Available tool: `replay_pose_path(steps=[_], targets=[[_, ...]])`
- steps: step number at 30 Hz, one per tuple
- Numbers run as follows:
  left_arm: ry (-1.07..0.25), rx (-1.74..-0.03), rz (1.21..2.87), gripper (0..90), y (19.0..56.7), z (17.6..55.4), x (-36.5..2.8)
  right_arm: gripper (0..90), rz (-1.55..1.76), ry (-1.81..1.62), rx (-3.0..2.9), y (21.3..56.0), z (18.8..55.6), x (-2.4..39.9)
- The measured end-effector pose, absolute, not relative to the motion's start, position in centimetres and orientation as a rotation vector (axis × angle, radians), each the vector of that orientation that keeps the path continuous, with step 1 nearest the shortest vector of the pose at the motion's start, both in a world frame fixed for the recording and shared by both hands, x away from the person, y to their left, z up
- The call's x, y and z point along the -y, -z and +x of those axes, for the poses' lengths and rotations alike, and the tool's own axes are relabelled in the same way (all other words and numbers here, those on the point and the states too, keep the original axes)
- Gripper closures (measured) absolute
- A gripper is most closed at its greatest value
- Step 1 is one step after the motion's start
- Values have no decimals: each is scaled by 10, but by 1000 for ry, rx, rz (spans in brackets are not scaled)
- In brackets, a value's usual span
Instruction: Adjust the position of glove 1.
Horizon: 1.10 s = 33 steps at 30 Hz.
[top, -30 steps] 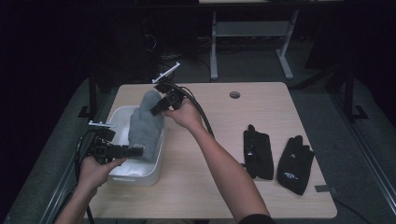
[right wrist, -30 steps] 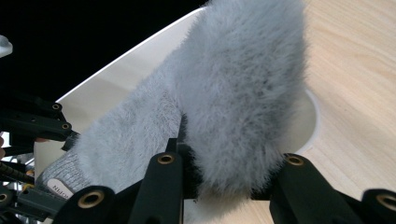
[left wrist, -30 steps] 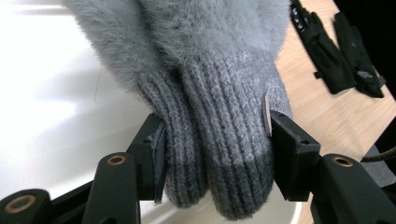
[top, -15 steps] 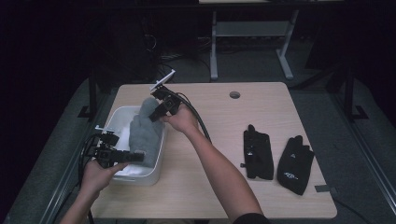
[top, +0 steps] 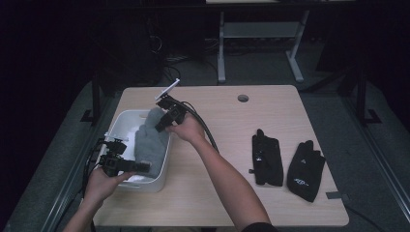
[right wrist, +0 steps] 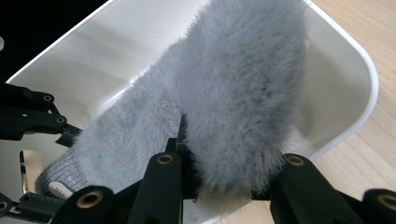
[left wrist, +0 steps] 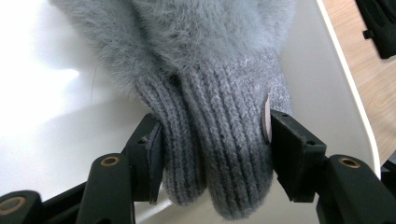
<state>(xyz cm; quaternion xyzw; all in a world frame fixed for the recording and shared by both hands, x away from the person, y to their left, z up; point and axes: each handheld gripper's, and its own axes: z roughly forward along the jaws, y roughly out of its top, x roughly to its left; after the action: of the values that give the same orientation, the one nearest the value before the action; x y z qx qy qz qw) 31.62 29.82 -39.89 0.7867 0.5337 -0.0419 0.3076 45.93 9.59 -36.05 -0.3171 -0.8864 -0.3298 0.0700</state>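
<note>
Gripping grey fuzzy glove (right wrist: pixel 233 93) fingers, right claw (right wrist: pixel 229 186); left claw (left wrist: pixel 215 154) loosening round its cuff, label unreadable

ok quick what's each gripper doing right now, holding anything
Left gripper: jaws have just been opening, the grey glove's ribbed cuff sits between them, pads no longer squeezing it.
Right gripper: shut on the grey glove's fluffy end, over the white tub.

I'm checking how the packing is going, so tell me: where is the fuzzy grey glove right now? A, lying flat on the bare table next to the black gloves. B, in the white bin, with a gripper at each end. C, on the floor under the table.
B: the grey glove lies in the white bin, the right gripper clamping its fuzzy end and its ribbed cuff between the left gripper's jaws.
</note>
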Motion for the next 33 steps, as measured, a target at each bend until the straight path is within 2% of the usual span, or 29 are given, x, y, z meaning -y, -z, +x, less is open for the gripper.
replay_pose_path(steps=[3, 6, 8, 15, 33], targets=[[133, -1408, 2082, 382, 399, 317, -297, 692, -956, 996, 2666, 361, 460, -96], [113, -1426, 2098, 324, 399, 317, -299, 571, -972, 1005, 2682, 361, 460, -98], [109, -1446, 2077, 320, 399, 317, -301, 496, -994, 1018, 2681, 360, 460, -98], [61, -1449, 2051, 326, 392, 316, -307, 400, -1017, 1083, 2680, 354, 461, -93], [-59, -1392, 1984, 318, 366, 313, -304, 356, -1036, 1182, 2688, 333, 461, -63]])
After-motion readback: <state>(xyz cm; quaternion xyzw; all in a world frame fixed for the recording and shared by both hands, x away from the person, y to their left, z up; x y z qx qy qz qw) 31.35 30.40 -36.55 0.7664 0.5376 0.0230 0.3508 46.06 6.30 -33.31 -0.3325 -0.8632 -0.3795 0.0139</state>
